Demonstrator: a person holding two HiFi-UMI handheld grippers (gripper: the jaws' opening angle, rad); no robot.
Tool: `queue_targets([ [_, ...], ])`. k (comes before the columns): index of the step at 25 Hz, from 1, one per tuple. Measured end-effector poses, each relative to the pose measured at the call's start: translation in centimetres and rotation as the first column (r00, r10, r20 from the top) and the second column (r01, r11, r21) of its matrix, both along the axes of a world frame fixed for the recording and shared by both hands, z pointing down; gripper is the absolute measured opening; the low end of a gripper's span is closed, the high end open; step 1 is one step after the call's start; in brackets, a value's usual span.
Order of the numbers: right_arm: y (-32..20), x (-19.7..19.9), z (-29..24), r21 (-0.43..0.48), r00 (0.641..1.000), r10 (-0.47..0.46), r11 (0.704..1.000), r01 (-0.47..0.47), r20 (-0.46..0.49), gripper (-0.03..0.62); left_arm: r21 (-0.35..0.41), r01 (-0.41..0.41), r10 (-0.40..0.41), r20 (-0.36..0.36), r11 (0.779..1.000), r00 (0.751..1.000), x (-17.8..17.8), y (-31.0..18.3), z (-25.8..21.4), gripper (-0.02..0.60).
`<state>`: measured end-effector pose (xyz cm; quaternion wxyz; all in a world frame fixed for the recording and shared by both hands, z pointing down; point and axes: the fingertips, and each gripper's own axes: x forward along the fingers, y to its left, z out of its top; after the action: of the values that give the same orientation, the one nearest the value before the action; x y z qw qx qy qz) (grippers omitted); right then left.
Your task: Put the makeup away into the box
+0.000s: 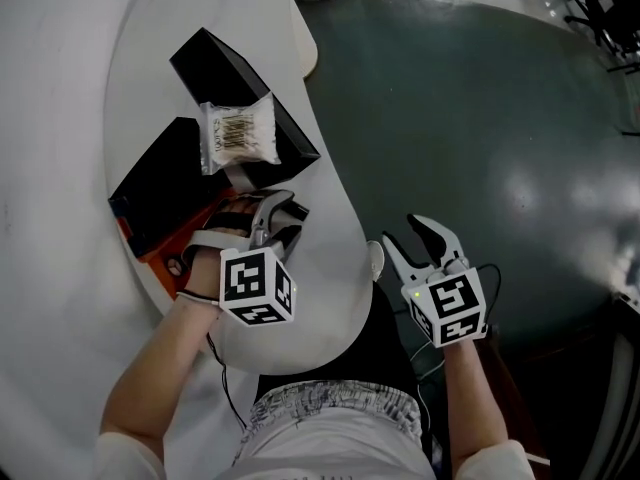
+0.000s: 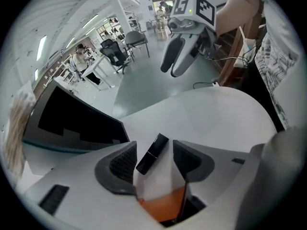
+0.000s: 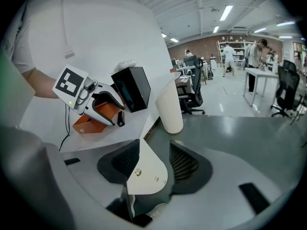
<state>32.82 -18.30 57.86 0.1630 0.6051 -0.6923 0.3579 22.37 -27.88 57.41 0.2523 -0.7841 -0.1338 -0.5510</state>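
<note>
Left gripper [image 1: 285, 218] is straddling the black lipstick [image 2: 152, 153] on the desk [image 1: 330, 268], jaws wide for pickup; right gripper [image 1: 405, 233] is hanging spread, empty.

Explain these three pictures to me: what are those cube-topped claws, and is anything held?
No robot here: a person holds a two-jaw gripper in each hand; the patterned cubes belong to them. One picture comes from a head camera looking down, the others from cameras on each gripper. On the white table lie two black boxes with a clear packet on top, an orange box and a black tube. The left gripper, jaws open, straddles that tube without pressing it. The right gripper, beyond the table's edge, is open and empty.
</note>
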Motion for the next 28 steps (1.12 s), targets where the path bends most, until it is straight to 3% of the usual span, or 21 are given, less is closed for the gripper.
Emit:
queue_targets([
  [5,0.0,0.2,0.5,0.0,1.0,0.011,1.0,-0.011,0.018,0.204,0.016,-0.044,0.043,0.072,0.999,0.996,0.0,0.2,1.0,0.216],
  [15,0.4,0.7,1.0,-0.003,0.999,0.025,1.0,-0.025,0.02,0.201,0.037,-0.107,0.101,0.14,0.994,0.985,0.3,0.4,2.0,0.132],
  [22,0.5,0.8,0.5,0.004,1.0,0.026,1.0,-0.026,0.012,0.198,0.013,-0.067,0.065,0.084,0.998,0.994,1.2,0.7,1.7,0.104],
  [28,0.8,0.9,-0.3,0.01,1.0,0.027,1.0,-0.026,-0.012,0.193,-0.028,-0.02,0.019,-0.024,0.999,1.0,2.5,1.8,0.0,0.103],
])
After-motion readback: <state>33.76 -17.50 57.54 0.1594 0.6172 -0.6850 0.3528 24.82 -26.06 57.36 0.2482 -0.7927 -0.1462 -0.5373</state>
